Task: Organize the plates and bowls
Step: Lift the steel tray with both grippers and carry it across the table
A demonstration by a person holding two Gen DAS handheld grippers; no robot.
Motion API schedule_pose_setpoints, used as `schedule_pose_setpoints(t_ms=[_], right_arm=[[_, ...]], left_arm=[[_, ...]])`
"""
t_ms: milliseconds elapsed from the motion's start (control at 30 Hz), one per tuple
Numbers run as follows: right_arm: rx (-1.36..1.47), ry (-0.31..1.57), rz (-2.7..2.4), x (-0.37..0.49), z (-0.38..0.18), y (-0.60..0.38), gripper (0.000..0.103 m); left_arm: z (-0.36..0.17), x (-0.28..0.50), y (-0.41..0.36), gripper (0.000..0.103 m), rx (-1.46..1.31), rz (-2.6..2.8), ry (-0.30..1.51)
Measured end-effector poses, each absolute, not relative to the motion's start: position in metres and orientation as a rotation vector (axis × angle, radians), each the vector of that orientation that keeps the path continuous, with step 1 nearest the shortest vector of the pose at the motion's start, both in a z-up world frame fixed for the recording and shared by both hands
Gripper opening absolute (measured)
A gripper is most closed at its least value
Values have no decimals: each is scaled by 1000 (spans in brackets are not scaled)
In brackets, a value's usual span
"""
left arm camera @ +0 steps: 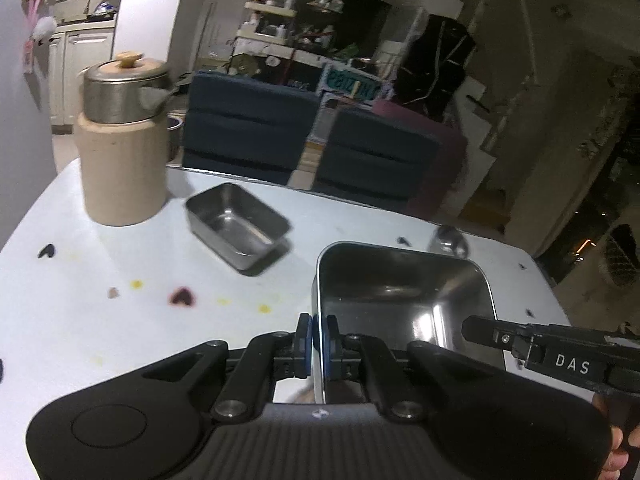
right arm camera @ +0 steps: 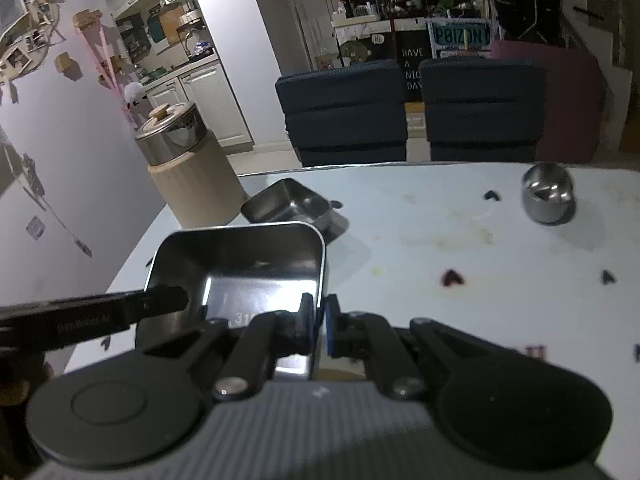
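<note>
Left wrist view: left gripper [left arm camera: 318, 338] low centre, blue pads [left arm camera: 306, 340] pinched tight on the left rim of the big tray [left arm camera: 404, 300], wall edge clamped between them. Tray at lower centre-right, steel, rectangular, rounded corners, empty, open side up, seemingly clear of the table [left arm camera: 100, 320]. Right gripper [left arm camera: 470, 330] entering from the lower right edge, black, lettered "DAS", tip at the tray's right rim. Fingertips of a hand [left arm camera: 618, 452] at the bottom right corner.

Right wrist view: right gripper [right arm camera: 318, 326] low centre, pads [right arm camera: 331, 326] closed hard on the right rim of the same big tray [right arm camera: 240, 264], thin wall between them. Tray at centre-left of the frame, bright glare on its floor. Left gripper [right arm camera: 182, 300] reaching in from the left edge, tip at the tray's left rim.

Small tray [left arm camera: 238, 226] at centre of the left view, resting on the table beyond the big one, also empty and open side up; in the right view just behind the big tray's far rim [right arm camera: 290, 206]. Beige canister [left arm camera: 122, 168] at upper left, near the small tray, with a steel lidded pot [left arm camera: 124, 88] stacked on top. Round steel bowl [right arm camera: 548, 198] at upper right of the right view, well apart from both trays; in the left view only partly seen behind the big tray's far rim [left arm camera: 448, 240]. Dark heart shapes and yellowish stains scattered over the white table. Two dark chairs [right arm camera: 344, 112] beyond the far edge.
</note>
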State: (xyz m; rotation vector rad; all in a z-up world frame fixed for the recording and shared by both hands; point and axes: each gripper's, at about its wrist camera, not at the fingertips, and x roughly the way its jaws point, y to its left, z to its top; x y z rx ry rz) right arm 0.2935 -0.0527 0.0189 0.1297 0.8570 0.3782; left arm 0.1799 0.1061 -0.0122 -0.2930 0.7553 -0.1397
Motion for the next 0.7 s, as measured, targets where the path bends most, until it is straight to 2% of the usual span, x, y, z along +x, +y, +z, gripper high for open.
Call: schedule_pose_setpoints(t_ms=[233, 700], right_arm=[[156, 839, 340, 268, 30, -106, 7], [210, 843, 207, 250, 22, -187, 7]], left_arm=[[-5, 166, 48, 7, -262, -210, 754], [-26, 183, -56, 7, -172, -334, 816]])
